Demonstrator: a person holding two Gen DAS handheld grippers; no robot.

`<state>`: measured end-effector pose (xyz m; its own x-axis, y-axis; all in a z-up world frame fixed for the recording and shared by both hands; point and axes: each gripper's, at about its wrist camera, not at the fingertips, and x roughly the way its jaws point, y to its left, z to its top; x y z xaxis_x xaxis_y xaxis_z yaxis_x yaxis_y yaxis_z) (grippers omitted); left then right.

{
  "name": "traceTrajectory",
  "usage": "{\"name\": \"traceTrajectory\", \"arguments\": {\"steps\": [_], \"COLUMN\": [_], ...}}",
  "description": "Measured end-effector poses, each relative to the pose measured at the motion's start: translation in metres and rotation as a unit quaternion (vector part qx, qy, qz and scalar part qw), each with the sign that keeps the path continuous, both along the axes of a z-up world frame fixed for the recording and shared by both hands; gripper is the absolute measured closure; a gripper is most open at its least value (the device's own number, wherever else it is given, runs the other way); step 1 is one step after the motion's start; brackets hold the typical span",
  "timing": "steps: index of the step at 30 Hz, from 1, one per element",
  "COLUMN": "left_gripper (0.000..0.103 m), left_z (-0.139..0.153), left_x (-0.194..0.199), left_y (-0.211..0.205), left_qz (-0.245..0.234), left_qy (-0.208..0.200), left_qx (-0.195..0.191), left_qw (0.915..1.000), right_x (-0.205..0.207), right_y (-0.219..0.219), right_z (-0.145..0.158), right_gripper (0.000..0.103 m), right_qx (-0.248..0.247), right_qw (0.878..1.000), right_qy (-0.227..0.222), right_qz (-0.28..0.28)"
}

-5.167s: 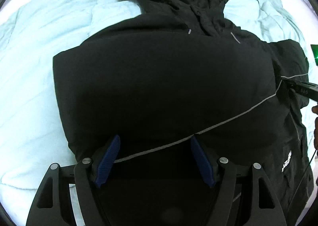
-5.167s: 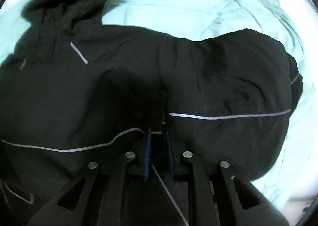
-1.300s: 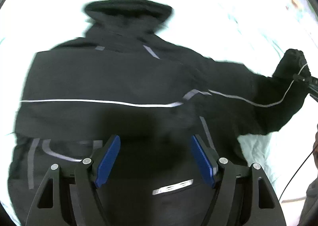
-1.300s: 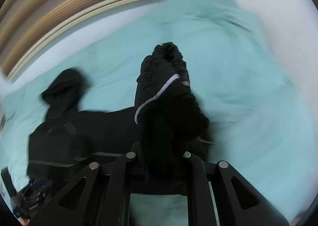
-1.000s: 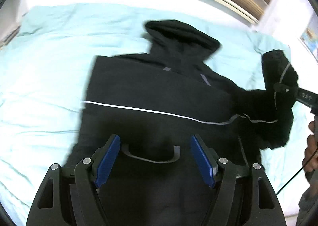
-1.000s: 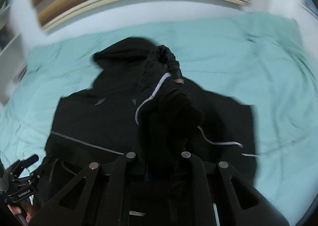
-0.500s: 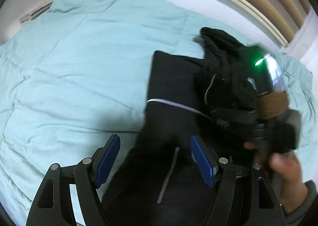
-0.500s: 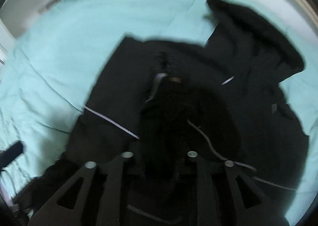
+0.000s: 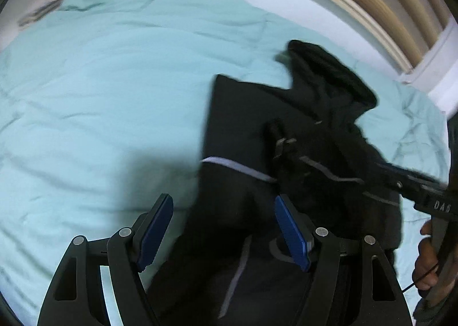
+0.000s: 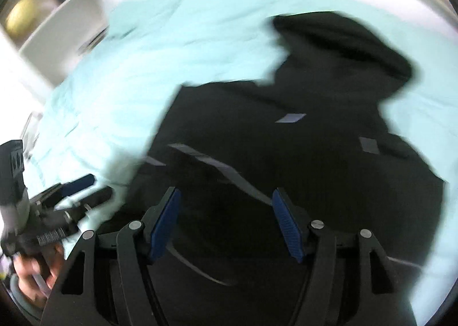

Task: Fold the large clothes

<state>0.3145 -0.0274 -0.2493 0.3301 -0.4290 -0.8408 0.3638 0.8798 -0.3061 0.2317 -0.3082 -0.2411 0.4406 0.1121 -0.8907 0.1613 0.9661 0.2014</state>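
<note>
Pale teal bedding (image 9: pixel 94 91) under black hooded jacket (image 9: pixel 237 125); bulky, soft, slack. Best gripped at hem or sleeve cuff. Left gripper (image 9: pixel 223 228) and right gripper (image 10: pixel 226 223) wide apart, holding nothing.

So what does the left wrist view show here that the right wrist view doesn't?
Only the left wrist view shows the right gripper reaching in over the sleeve lying across the jacket's body, plus the slatted headboard. Only the right wrist view shows the left gripper from outside, at the frame's left edge, and a white shelf. Both show the black hooded jacket lying on the light teal duvet, each view's own jaws open and empty.
</note>
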Motion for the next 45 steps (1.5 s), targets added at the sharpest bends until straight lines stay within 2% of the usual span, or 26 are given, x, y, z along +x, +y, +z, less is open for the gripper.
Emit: {"name": "traceTrajectory", "arguments": {"steps": [3, 6, 10, 11, 12, 13, 14, 15, 16, 19, 22, 25, 26, 28, 30, 32, 34, 36, 38, 40, 41, 44, 45], "left_gripper": [0.028, 0.028, 0.028, 0.031, 0.041, 0.080, 0.086, 0.086, 0.087, 0.087, 0.086, 0.086, 0.085, 0.083, 0.083, 0.082, 0.079, 0.079, 0.072, 0.059, 0.057, 0.057, 0.057], "left_z": [-0.003, -0.008, -0.025, -0.030, -0.035, -0.039, -0.045, -0.043, -0.038, 0.000, 0.007, -0.026, -0.052, -0.081, -0.088, -0.083, -0.069, -0.039, -0.006, 0.024, 0.032, 0.029, 0.021], "left_x": [0.011, 0.025, 0.045, 0.048, 0.051, 0.053, 0.054, 0.054, 0.053, 0.051, 0.060, 0.075, 0.079, 0.082, 0.082, 0.081, 0.076, 0.063, 0.050, 0.036, 0.035, 0.025, 0.020], "left_y": [-0.022, -0.043, -0.071, -0.078, -0.086, -0.092, -0.099, -0.102, -0.102, -0.078, -0.053, -0.047, -0.044, -0.042, -0.038, -0.039, -0.041, -0.046, -0.045, -0.046, -0.044, -0.073, -0.085], "left_qz": [-0.025, -0.043, -0.057, -0.059, -0.067, -0.078, -0.087, -0.089, -0.094, -0.093, -0.077, -0.070, -0.067, -0.062, -0.054, -0.050, -0.052, -0.055, -0.054, -0.062, -0.071, -0.116, -0.134], "left_qy": [0.011, 0.033, 0.060, 0.063, 0.065, 0.073, 0.083, 0.078, 0.069, 0.039, 0.045, 0.083, 0.116, 0.148, 0.152, 0.153, 0.131, 0.068, 0.005, -0.032, -0.034, -0.008, -0.002], "left_qx": [-0.043, -0.076, -0.074, -0.065, -0.063, -0.064, -0.053, -0.042, -0.050, -0.120, -0.152, -0.122, -0.107, -0.103, -0.121, -0.119, -0.095, -0.048, -0.015, -0.034, -0.052, -0.085, -0.080], "left_qw": [0.9987, 0.9956, 0.9938, 0.9942, 0.9936, 0.9922, 0.9913, 0.9921, 0.9919, 0.9877, 0.9844, 0.9866, 0.9852, 0.9816, 0.9795, 0.9799, 0.9855, 0.9950, 0.9984, 0.9970, 0.9956, 0.9896, 0.9878], "right_x": [-0.038, -0.064, -0.080, -0.083, -0.084, -0.085, -0.083, -0.076, -0.078, -0.078, -0.071, -0.067, -0.065, -0.063, -0.061, -0.059, -0.059, -0.062, -0.071, -0.086, -0.092, -0.099, -0.098], "right_y": [-0.051, -0.096, -0.118, -0.121, -0.120, -0.119, -0.112, -0.109, -0.107, -0.109, -0.112, -0.121, -0.122, -0.124, -0.125, -0.126, -0.129, -0.132, -0.134, -0.135, -0.133, -0.125, -0.121], "right_z": [-0.001, -0.014, -0.036, -0.036, -0.040, -0.044, -0.045, -0.048, -0.043, -0.021, -0.027, -0.050, -0.063, -0.083, -0.092, -0.095, -0.092, -0.081, -0.063, -0.041, -0.032, -0.025, -0.028], "right_gripper": [0.035, 0.042, 0.044, 0.044, 0.044, 0.045, 0.045, 0.046, 0.047, 0.047, 0.047, 0.047, 0.047, 0.047, 0.047, 0.047, 0.047, 0.047, 0.047, 0.047, 0.047, 0.047, 0.047], "right_qx": [-0.057, -0.069, -0.055, -0.051, -0.047, -0.048, -0.051, -0.054, -0.055, -0.059, -0.066, -0.072, -0.082, -0.092, -0.098, -0.106, -0.098, -0.089, -0.078, -0.063, -0.062, -0.082, -0.089], "right_qw": [0.996, 0.990, 0.986, 0.986, 0.986, 0.985, 0.985, 0.986, 0.986, 0.987, 0.986, 0.981, 0.979, 0.976, 0.975, 0.975, 0.975, 0.976, 0.977, 0.981, 0.983, 0.983, 0.983], "right_qy": [0.012, 0.046, 0.075, 0.078, 0.082, 0.085, 0.085, 0.084, 0.081, 0.058, 0.060, 0.091, 0.099, 0.113, 0.116, 0.119, 0.123, 0.124, 0.112, 0.082, 0.071, 0.065, 0.071], "right_qz": [-0.069, -0.110, -0.138, -0.138, -0.139, -0.139, -0.138, -0.136, -0.134, -0.135, -0.144, -0.157, -0.156, -0.161, -0.162, -0.157, -0.156, -0.156, -0.161, -0.163, -0.160, -0.150, -0.145]}}
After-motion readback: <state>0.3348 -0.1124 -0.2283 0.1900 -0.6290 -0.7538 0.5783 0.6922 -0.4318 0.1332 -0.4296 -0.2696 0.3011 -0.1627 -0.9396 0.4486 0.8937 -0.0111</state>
